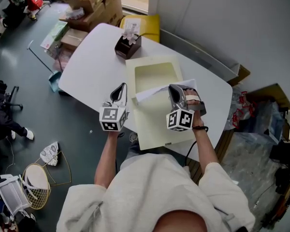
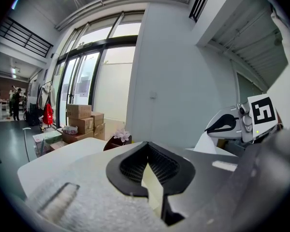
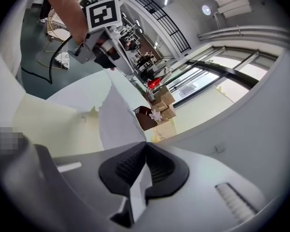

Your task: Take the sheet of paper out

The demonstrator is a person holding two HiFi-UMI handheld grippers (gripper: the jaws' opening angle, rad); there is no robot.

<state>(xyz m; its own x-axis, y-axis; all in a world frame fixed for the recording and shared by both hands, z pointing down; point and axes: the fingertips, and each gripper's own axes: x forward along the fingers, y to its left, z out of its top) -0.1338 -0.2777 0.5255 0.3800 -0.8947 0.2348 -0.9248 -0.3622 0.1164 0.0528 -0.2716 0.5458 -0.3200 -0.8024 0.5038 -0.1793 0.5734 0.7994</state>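
A pale yellow folder (image 1: 157, 74) lies open on the white table (image 1: 89, 64). A white sheet of paper (image 1: 154, 92) sticks out of it, lifted at its right end. My right gripper (image 1: 173, 88) is shut on that sheet; in the right gripper view the paper (image 3: 118, 120) runs from the shut gripper (image 3: 146, 146) down toward the folder (image 3: 48, 124). My left gripper (image 1: 122, 87) is at the folder's left edge, and in the left gripper view it (image 2: 147, 151) is shut on a thin pale yellow edge (image 2: 152, 187). The right gripper (image 2: 227, 124) shows there too, raised with the sheet (image 2: 208, 141).
A brown box with a pink flower (image 1: 127, 43) stands at the table's far side, beyond the folder. Cardboard boxes (image 1: 92, 4) are stacked on the floor behind it. A wall runs along the table's right side, with bags (image 1: 251, 115) on the floor there.
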